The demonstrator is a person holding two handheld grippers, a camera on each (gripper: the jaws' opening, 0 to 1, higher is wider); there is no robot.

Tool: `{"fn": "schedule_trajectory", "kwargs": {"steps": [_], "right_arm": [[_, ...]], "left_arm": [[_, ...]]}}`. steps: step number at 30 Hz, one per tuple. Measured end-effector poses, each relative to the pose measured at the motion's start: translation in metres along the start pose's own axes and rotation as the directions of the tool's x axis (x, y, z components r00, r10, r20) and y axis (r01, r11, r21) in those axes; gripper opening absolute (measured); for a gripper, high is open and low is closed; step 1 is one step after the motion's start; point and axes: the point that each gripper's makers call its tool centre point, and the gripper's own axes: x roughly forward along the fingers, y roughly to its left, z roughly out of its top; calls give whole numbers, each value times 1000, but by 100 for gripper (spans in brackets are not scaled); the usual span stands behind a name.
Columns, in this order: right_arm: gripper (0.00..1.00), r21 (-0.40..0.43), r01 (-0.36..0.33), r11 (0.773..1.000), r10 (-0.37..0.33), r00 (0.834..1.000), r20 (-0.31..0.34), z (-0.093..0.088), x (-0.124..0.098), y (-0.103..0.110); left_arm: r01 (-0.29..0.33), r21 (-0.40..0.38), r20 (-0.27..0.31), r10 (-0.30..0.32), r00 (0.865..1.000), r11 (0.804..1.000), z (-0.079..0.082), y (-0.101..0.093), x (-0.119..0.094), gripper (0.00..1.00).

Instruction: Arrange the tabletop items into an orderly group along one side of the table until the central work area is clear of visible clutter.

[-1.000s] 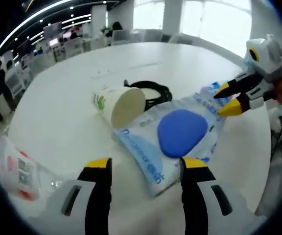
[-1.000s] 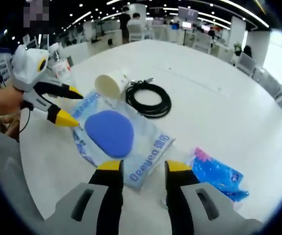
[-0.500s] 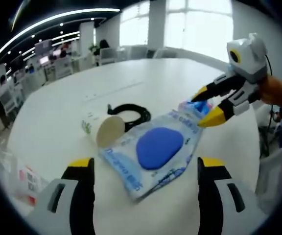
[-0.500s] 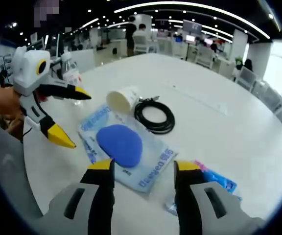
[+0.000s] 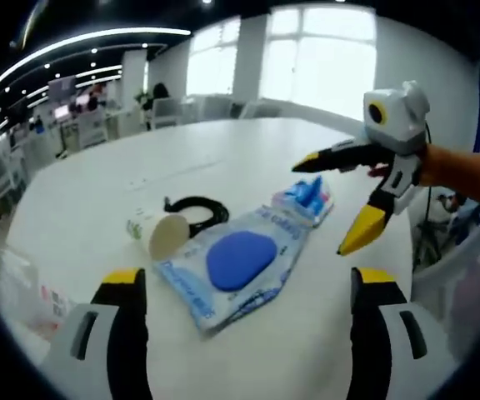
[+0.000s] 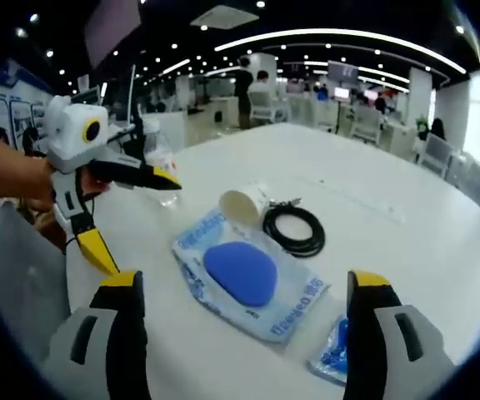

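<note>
Both grippers hover wide open and empty above a round white surface [image 5: 248, 158]. In the left gripper view, the left gripper [image 5: 244, 287] frames a clear pouch with a blue pad [image 5: 238, 262] at centre, a tipped paper cup [image 5: 158, 235] at 9 o'clock of it, a coiled black cable [image 5: 197, 211] at 11, a small blue packet [image 5: 307, 197] at 1. The right gripper [image 5: 340, 204] hangs at 3 o'clock. Nothing looks grouped yet; next likely means choosing one item and closing on it. A bottle [image 6: 158, 167] behind the left gripper is blurred.
</note>
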Motion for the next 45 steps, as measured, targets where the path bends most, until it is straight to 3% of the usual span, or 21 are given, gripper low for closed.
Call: {"fn": "schedule_trajectory", "kwargs": {"steps": [15,24,33,41,45], "right_arm": [[99,-38,23,999,-21,999,47,10,-29,20],[99,-67,16,998,-12,998,63,18,-36,29],[99,-98,-14,995,20,997,68,34,-14,33],[93,-130,-46,991,52,998,47,44,22,32],[85,-152,-51,987,58,997,41,48,38,29]], "left_arm": [[26,-3,82,-25,996,1000,8,-21,-45,99],[-14,-35,105,17,994,999,2,-19,-71,99],[-61,-44,124,66,990,997,-3,-17,-99,99],[-99,-81,125,108,986,992,-15,-9,-115,99],[-120,-101,112,131,985,988,-23,-5,-123,99]]}}
